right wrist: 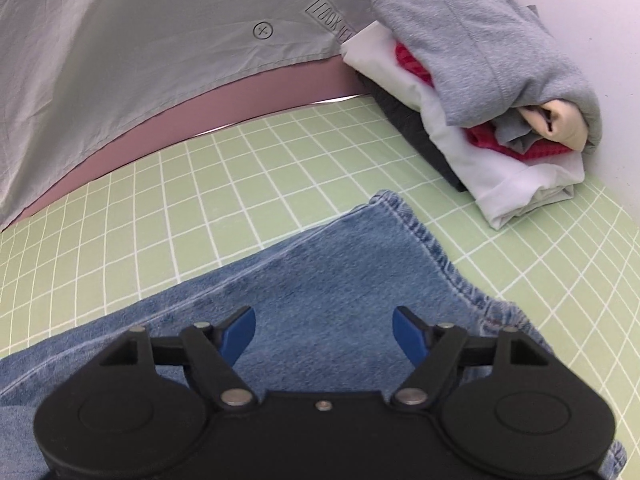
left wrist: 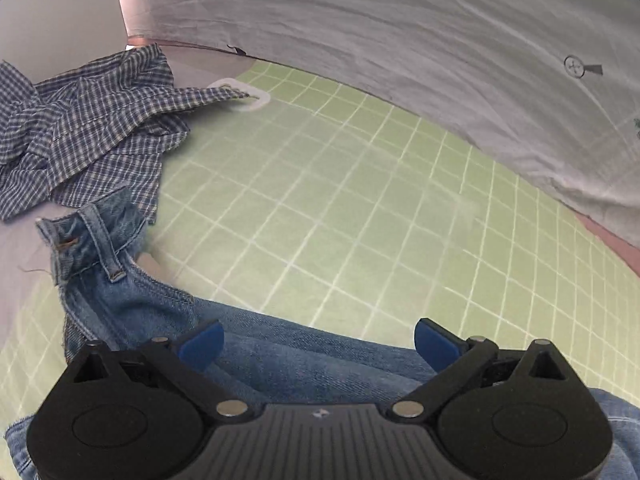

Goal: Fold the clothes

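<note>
Blue jeans (left wrist: 288, 356) lie across the green grid mat (left wrist: 360, 208), their waistband and belt loop at the lower left of the left wrist view. My left gripper (left wrist: 318, 342) hovers open just above the denim, nothing between its blue fingertips (left wrist: 202, 344). In the right wrist view a hemmed leg end of the jeans (right wrist: 340, 276) lies flat on the mat (right wrist: 120, 220). My right gripper (right wrist: 324, 332) stands open over that leg end, holding nothing.
A crumpled blue checked shirt (left wrist: 80, 136) lies at the left beside the waistband. A grey printed cloth (left wrist: 400, 40) spreads along the far side, also seen as grey cloth (right wrist: 140, 40). A stack of folded clothes (right wrist: 480, 92) sits at the right.
</note>
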